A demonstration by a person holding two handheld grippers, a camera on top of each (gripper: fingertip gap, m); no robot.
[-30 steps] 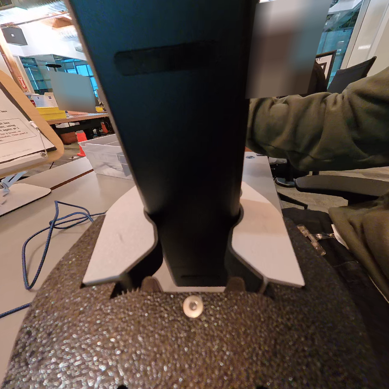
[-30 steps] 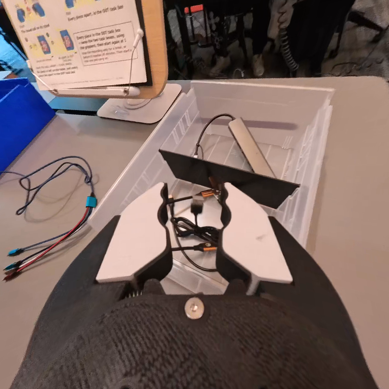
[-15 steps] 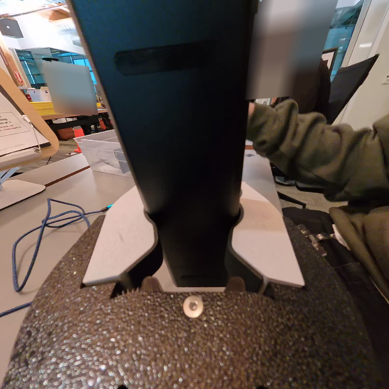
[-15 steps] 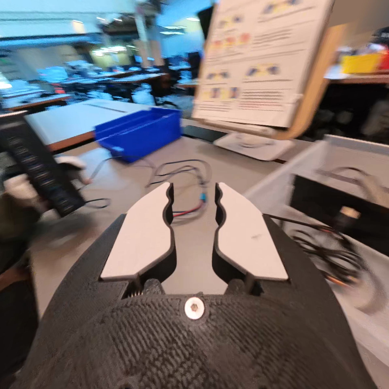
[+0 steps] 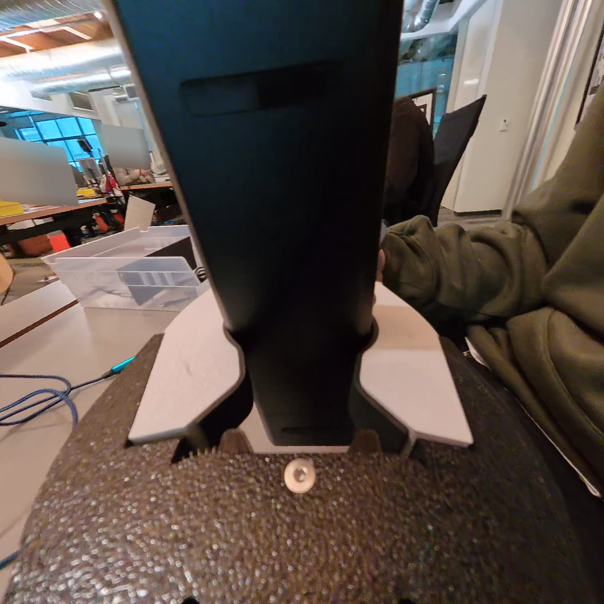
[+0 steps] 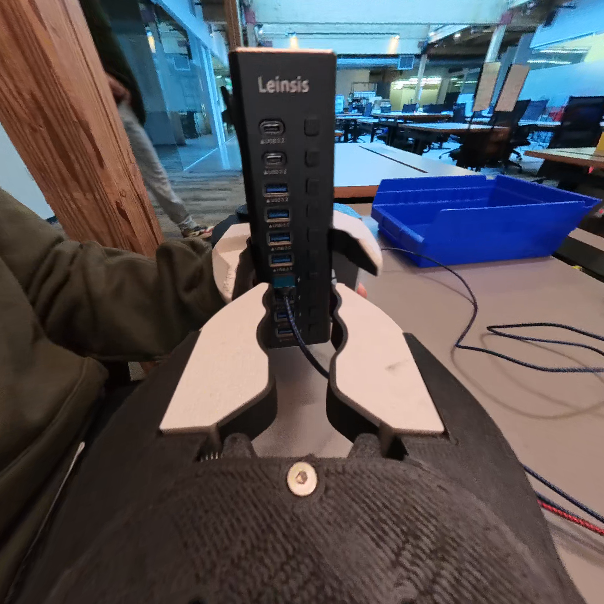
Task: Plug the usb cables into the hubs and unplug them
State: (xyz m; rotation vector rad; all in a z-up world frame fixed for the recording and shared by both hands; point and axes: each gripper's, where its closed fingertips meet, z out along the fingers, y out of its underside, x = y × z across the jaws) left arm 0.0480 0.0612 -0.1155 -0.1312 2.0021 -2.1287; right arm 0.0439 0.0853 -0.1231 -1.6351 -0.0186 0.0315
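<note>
Upright, black multi-port hub [image 6: 287,202] pinched in left gripper [image 5: 300,330] jaws; teal-plug cable [image 6: 283,281] inserted; right gripper [image 6: 299,291] jaws spread.

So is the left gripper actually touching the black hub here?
Touching. In the left wrist view the black hub stands clamped between the left gripper fingers, no gap either side.

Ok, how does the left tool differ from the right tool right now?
The left tool is shut on the black hub, holding it upright by its sides; the right tool is open and holds nothing. The left tool sees only the hub's plain back, while the right tool faces its port side, tips lined up near the teal plug of the blue cable. Both have white fingers on black bodies.
</note>
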